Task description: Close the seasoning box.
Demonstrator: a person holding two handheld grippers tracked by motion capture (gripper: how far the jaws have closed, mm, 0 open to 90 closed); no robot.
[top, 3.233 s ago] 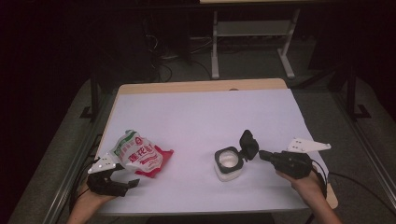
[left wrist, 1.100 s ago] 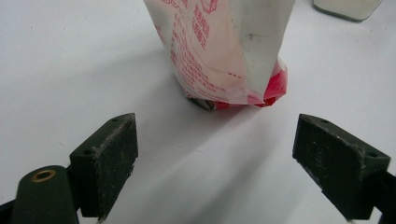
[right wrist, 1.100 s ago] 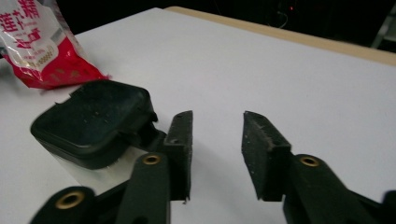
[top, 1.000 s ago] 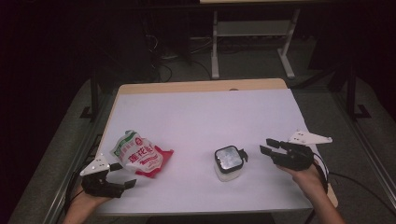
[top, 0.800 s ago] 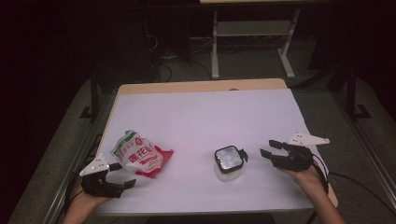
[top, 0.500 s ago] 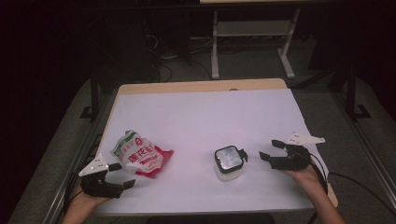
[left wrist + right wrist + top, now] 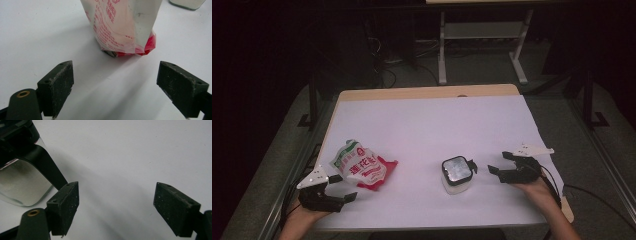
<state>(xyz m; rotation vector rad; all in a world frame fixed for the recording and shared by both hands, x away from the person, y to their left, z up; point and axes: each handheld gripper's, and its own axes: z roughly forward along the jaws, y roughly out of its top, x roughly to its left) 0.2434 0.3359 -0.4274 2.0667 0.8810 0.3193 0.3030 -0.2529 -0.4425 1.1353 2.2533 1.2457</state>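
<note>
clear lidded jar (image 7: pixel 457 175) with black latch, upright on white worktop (image 7: pixel 432 125), right of centre. right tool (image 7: pixel 501 164) just beside it, apart, jaws just opened wide, nothing between. red-and-white pouch (image 7: pixel 359 166) lying at left; left tool (image 7: pixel 343 187) near it, released, empty.

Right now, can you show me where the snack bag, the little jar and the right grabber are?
snack bag (image 7: pixel 360 167), high view, on its white front.
jar (image 7: pixel 456 170), high view, on its lid.
right gripper (image 7: pixel 501 163), high view, midway between its open fingertips.
</note>
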